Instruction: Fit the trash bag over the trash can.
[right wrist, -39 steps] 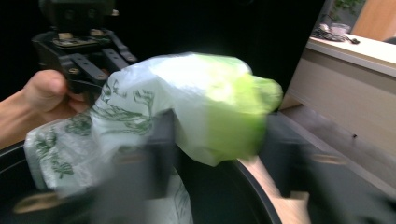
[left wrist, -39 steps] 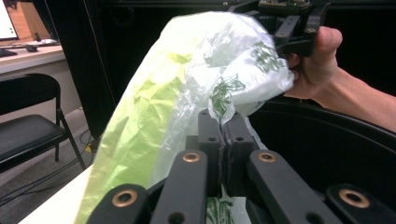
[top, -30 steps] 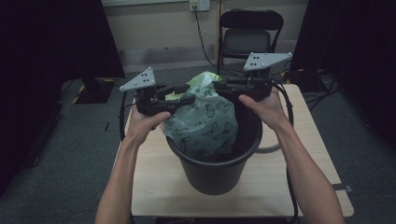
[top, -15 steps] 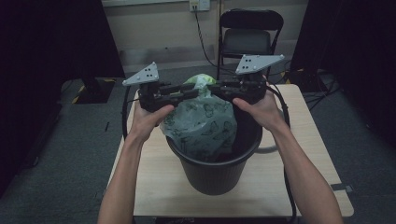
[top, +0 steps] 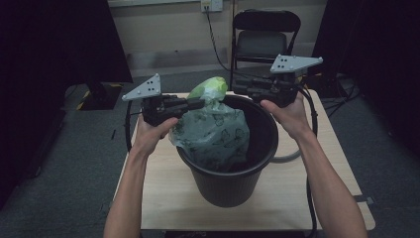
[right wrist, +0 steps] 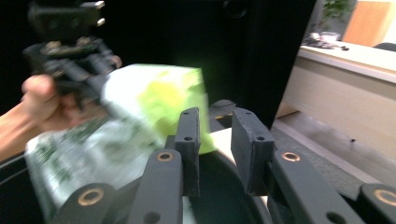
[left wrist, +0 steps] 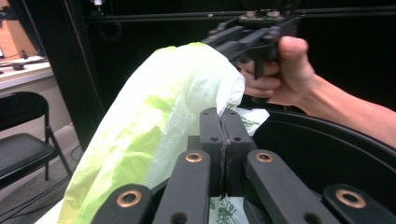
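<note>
Behind the wooden table [top: 163,198] a folding chair [top: 265,37] stands against the wall. On that table I see a green printed plastic bag [top: 214,131] hanging in the black bucket [top: 233,183], its top bunched above the rim. My left gripper [top: 196,103] has its jaws pressed together on the bag's upper edge at the bucket's left side. My right gripper [top: 238,85] hangs over the far rim with its jaws parted, gripping nothing, just beside the bag's top.
</note>
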A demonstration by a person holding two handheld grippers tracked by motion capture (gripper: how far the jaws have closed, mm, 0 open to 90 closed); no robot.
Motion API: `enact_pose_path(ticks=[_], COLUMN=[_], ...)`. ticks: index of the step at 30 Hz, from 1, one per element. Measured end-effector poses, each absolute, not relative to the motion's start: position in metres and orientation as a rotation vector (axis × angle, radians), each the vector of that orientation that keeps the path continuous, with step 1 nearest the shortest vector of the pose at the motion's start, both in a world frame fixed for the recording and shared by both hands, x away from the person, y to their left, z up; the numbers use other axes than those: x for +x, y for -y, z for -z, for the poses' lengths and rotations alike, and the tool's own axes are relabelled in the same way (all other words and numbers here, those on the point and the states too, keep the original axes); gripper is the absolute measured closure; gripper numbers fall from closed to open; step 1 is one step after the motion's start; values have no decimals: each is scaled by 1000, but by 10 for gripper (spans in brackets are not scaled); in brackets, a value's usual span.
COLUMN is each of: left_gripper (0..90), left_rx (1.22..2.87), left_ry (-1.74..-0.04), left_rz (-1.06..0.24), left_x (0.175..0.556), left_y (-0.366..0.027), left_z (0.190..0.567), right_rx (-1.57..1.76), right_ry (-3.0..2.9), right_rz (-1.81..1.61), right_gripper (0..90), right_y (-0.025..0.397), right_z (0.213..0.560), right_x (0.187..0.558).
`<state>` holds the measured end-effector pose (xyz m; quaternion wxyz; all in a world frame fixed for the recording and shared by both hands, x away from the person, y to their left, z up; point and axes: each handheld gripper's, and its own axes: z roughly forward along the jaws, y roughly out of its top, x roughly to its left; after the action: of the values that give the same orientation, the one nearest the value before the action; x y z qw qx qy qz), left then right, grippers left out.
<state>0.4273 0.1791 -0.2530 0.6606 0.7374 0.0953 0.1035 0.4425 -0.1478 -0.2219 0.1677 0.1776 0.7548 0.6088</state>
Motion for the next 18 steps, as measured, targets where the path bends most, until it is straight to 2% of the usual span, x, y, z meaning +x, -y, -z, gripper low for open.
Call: enact_pose_path(ticks=[5,13,18], left_gripper=[895,894,892], left_rx=[1672,1678,1676], left_ry=[-185,-223,-245], left_rz=[-224,-256,-271], left_x=[427,428,428], left_y=[-176,-176,-176], left_z=[254,254,255], right_rx=[514,433,393], right_ry=[-2108,-2207,-2251], right_rz=[-1774,-1780,-1767], right_gripper=[651,540,541], right_y=[142,128,120], right_z=[213,217,217], right_x=[450,446,443])
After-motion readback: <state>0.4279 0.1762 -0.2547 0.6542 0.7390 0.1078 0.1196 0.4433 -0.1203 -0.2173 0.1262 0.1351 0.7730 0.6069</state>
